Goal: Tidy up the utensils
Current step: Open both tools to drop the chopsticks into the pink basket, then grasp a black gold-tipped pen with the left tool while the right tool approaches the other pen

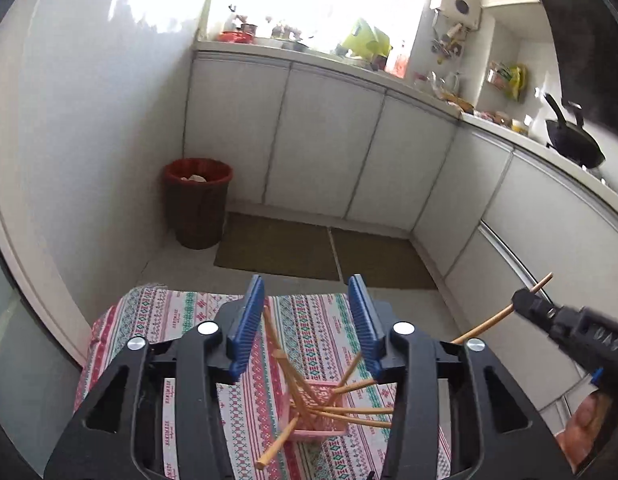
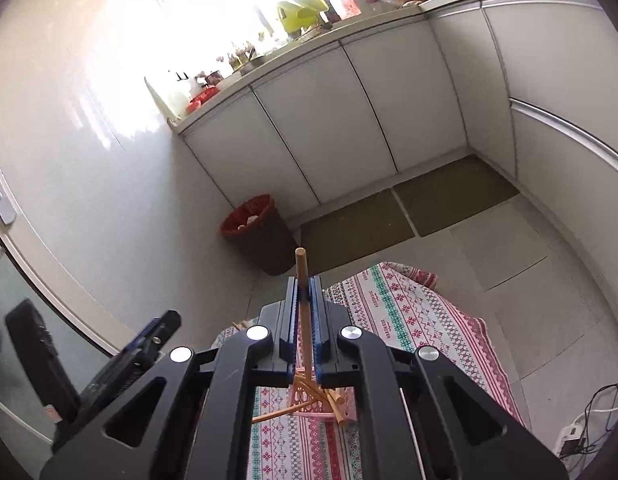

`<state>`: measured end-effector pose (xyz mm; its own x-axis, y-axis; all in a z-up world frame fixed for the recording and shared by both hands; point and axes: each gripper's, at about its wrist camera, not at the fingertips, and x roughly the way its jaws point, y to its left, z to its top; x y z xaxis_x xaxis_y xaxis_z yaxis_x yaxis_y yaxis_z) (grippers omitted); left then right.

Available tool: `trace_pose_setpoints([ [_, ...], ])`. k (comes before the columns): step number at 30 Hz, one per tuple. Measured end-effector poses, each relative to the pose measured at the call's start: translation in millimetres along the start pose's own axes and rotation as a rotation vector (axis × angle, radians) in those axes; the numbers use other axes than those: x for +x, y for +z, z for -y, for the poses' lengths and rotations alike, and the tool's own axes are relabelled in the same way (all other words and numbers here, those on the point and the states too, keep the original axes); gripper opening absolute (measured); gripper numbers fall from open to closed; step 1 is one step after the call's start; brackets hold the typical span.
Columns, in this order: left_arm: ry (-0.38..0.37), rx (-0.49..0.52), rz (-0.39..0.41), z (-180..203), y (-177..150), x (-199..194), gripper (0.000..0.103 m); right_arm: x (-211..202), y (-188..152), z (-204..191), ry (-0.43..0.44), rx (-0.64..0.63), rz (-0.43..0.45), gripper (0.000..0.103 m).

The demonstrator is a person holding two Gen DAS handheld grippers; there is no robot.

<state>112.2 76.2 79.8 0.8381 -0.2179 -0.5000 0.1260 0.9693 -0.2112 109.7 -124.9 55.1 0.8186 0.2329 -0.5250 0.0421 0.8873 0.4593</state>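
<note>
A pink slotted holder (image 1: 321, 412) stands on the patterned cloth (image 1: 181, 312) and holds several wooden chopsticks (image 1: 281, 356) that lean out in different directions. My left gripper (image 1: 309, 316) is open and empty above the holder. My right gripper (image 2: 305, 292) is shut on one wooden chopstick (image 2: 301, 268), whose end sticks out past the fingertips. In the left wrist view the right gripper (image 1: 529, 300) is at the right, above and to the right of the holder, with the chopstick (image 1: 485, 324) through it. The holder also shows in the right wrist view (image 2: 309, 400), below the fingers.
A red-rimmed brown bin (image 1: 199, 200) stands on the floor by the wall. White cabinets (image 1: 329, 140) run along the back and right, with a cluttered counter and a black wok (image 1: 573, 140). Two floor mats (image 1: 277, 244) lie beyond the cloth. Cables and a power strip (image 2: 573, 440) lie at the right.
</note>
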Motion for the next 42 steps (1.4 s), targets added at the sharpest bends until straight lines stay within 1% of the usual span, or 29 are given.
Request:
trace_pose_setpoints([
  [2,0.012,-0.020,0.016,-8,3,-7,0.044,9,-3,-1,-0.006,-0.007,-0.018,0.006],
  [6,0.031,-0.042,0.026,-18,7,-13,0.051,27,-7,-9,-0.020,-0.026,-0.039,0.006],
  [9,0.042,-0.043,0.016,-22,6,-13,0.053,38,-11,-15,-0.027,-0.044,-0.052,0.006],
  [11,0.048,-0.037,0.011,-22,6,-13,0.054,43,-14,-21,-0.035,-0.071,-0.057,0.010],
  [12,0.052,-0.031,0.010,-22,6,-13,0.055,45,-16,-24,-0.049,-0.088,-0.060,0.016],
  [13,0.058,-0.023,0.010,-21,6,-14,0.056,45,-18,-25,-0.059,-0.091,-0.052,0.043],
  [14,0.065,-0.014,0.012,-20,6,-15,0.059,43,-20,-25,-0.060,-0.083,-0.032,0.056],
  [15,0.071,-0.008,0.013,-20,6,-16,0.061,42,-21,-24,-0.070,-0.082,-0.019,0.063],
  [23,0.090,0.031,0.017,-9,4,-26,0.068,22,-26,-32,-0.178,-0.166,0.030,0.064],
  [25,0.101,0.045,0.025,-5,2,-29,0.073,17,-28,-30,-0.193,-0.170,0.037,0.068],
  [27,0.112,0.054,0.035,-3,0,-34,0.083,11,-30,-26,-0.205,-0.169,0.039,0.073],
  [30,0.131,0.071,0.027,0,-7,-37,0.090,3,-36,-20,-0.235,-0.172,0.046,0.082],
  [37,0.158,0.139,-0.010,10,-28,-39,0.094,-13,-47,-4,-0.290,-0.167,0.050,0.095],
  [42,0.166,0.173,-0.033,14,-43,-42,0.096,-23,-54,16,-0.328,-0.145,0.035,0.096],
])
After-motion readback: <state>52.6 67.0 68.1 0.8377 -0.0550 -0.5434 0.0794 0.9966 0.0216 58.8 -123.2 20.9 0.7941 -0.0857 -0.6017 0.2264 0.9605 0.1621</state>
